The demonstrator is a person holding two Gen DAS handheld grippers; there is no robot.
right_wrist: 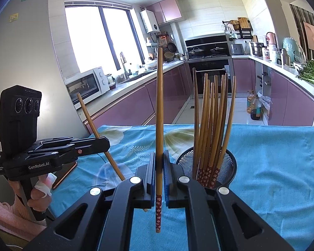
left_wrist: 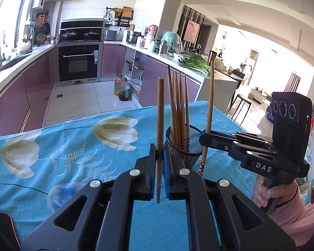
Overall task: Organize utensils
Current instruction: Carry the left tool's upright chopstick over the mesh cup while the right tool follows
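Tablecloth (left_wrist: 73,142) edge far; each gripper clamps chopstick.

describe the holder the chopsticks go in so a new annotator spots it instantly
Start at the table under the turquoise tulip-print cloth. Near its middle stands a round black wire-mesh cup holding a bundle of brown wooden chopsticks. It is the only container on the cloth.

each view looks forward and slightly down along its own gripper's two black fingers, close above the blue tulip-print cloth (left_wrist: 77,146) (right_wrist: 272,156). the left wrist view faces the black wire-mesh cup (left_wrist: 185,146) from its left, the right wrist view (right_wrist: 207,167) from just behind it. both share the cup, the cloth and the far black oven (left_wrist: 79,61) (right_wrist: 209,69); each sees the other gripper at its edge.
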